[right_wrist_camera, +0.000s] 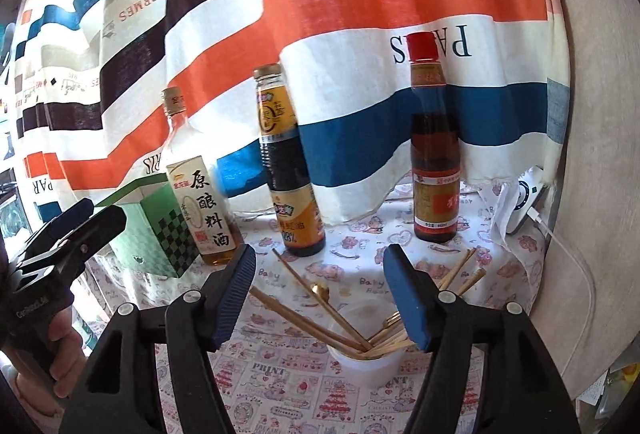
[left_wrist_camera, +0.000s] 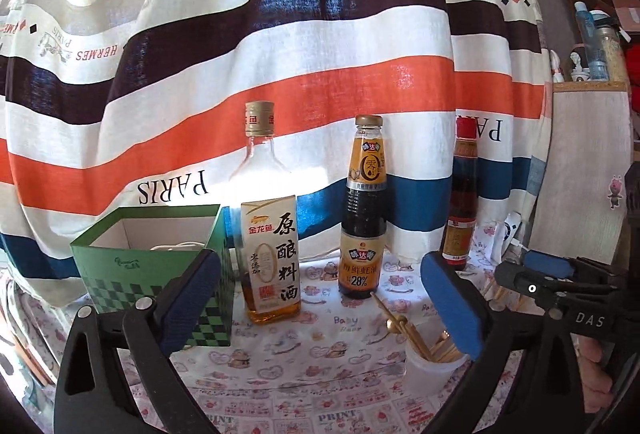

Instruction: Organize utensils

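The left tongs stand wide apart with nothing between their blue pads, held level over the bench, which is covered by a white cloth printed with pink cartoon figures. The right tongs are also parted, less widely, and grip nothing; through the gap between their blue pads shows a translucent white plastic cup. This cup stands on the bench near its front edge and holds the utensils: several gold-coloured chopsticks leaning out to the left, a gold spoon whose bowl sticks up beyond them, and a small gold fork with more sticks fanning to the right. In the left wrist view the same cup sits low, just inside the right-hand pad.

Behind the cup three bottles stand upright in a row against a striped curtain of white, orange, blue and dark brown bands: a clear glass cooking-wine bottle with a gold cap and cream label, a dark sauce bottle with an orange label, and a red-capped dark bottle with a red and gold label. Left of the wine bottle, touching or just beside it, sits an open green paper box with a checked pattern. A white charger with its cable lies at the far right of the bench. A hand grasps the handle of the left tool at the edge of the right wrist view.
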### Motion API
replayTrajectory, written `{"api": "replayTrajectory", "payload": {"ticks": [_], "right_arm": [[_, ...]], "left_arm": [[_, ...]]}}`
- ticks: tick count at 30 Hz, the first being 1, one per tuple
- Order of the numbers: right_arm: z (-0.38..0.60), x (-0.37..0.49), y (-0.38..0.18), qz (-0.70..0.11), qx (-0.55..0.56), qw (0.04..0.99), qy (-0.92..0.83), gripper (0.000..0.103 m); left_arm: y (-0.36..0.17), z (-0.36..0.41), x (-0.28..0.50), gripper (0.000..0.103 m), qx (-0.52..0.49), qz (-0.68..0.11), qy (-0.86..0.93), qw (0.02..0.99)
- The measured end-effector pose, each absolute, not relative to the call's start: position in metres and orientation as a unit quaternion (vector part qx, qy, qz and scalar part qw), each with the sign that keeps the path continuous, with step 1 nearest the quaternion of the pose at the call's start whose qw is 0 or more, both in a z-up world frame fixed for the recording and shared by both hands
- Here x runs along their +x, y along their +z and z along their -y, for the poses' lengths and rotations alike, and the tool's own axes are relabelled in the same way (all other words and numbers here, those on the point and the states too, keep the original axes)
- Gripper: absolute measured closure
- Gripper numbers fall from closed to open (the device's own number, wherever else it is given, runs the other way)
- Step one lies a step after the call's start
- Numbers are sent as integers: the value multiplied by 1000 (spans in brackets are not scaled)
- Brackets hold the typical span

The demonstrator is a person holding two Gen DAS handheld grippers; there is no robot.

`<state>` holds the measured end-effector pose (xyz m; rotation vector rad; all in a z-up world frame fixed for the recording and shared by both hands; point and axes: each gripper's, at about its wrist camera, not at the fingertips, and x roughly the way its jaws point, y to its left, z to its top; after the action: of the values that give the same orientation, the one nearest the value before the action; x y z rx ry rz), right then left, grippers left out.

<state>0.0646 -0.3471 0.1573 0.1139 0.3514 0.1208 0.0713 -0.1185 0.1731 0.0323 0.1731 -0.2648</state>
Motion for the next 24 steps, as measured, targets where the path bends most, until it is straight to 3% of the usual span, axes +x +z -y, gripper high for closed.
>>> {"api": "replayTrajectory", "payload": {"ticks": [3, 7, 24], "right_arm": [[333, 59, 147, -173, 45, 982, 59, 23], [324, 47, 132, -190, 68, 976, 87, 17], [287, 9, 33, -185, 10, 982, -22, 17]], "left_arm": [[162, 102, 53, 0, 25, -79, -113, 990], [143, 77, 36, 0, 26, -77, -96, 992], [29, 37, 1, 0, 39, -115, -56, 991]]}}
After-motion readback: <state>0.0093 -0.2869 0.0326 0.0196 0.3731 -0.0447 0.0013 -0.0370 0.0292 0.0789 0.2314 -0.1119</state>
